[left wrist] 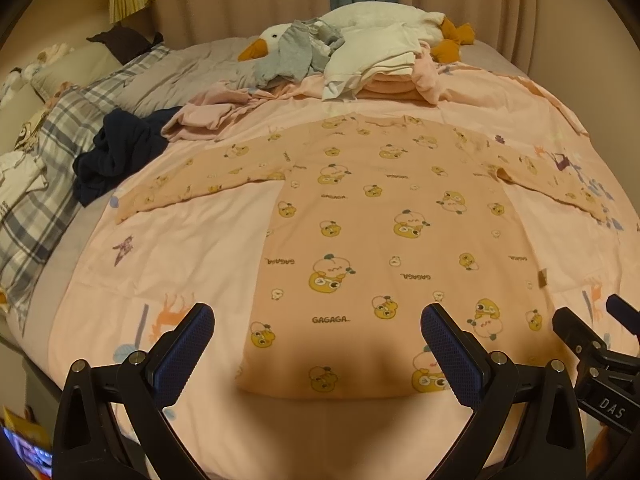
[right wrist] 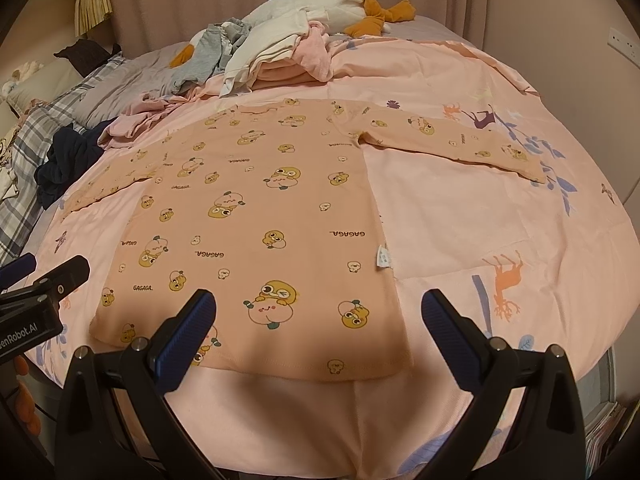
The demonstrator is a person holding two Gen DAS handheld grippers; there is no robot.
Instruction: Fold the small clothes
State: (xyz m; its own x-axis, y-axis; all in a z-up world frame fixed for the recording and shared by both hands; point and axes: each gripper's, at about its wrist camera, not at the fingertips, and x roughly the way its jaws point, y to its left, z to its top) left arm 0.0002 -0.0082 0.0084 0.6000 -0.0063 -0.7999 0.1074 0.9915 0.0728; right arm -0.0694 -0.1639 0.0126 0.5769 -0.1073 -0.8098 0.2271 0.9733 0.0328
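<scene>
A peach long-sleeved shirt (left wrist: 384, 240) printed with cartoon ducks lies flat on a pink sheet (right wrist: 500, 220), sleeves spread, hem at the near edge of the bed. The left hand-held gripper (left wrist: 318, 336) and right hand-held gripper (right wrist: 320, 324) hover above the hem, both wide open and empty. Unfolded clothes (left wrist: 360, 68) are heaped toward the far edge.

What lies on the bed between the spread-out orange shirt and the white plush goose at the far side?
A pile of unfolded clothes lies between the shirt and the goose: cream, pink and grey pieces. Both wrist views show it.
</scene>
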